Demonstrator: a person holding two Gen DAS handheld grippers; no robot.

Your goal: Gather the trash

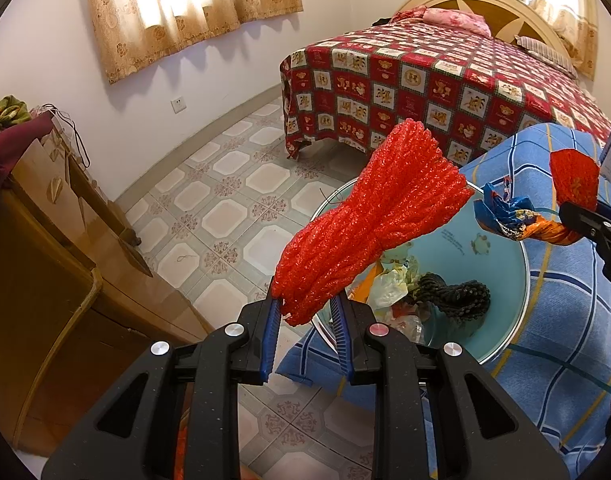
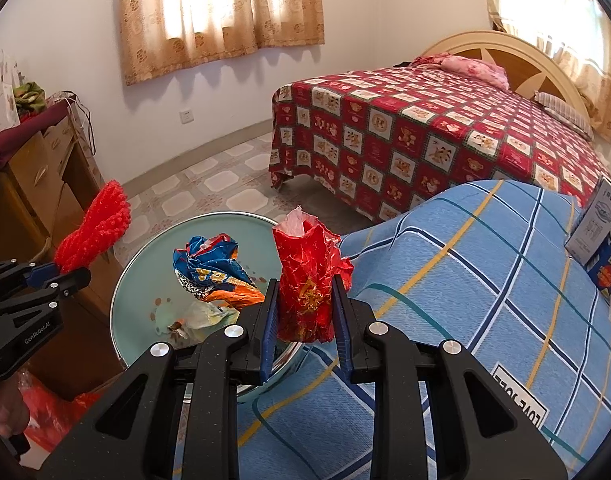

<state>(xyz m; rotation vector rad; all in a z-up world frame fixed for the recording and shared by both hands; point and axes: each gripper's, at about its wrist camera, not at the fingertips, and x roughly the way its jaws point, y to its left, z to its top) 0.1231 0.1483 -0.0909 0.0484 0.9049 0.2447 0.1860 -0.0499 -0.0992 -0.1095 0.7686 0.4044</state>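
Bedroom – two grippers, one basin point(image 2: 125, 280), three scraps.

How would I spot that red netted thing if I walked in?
Find the blue plaid cloth in front of the bed, then the round basin on it. Above its rim, the left gripper pinches a red foam net sleeve: knobbly mesh, unlike the smooth red wrapper nearby.

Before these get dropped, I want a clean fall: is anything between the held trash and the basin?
Nothing visible does. The red foam net and red wrapper hang over the open basin, which holds only earlier trash.
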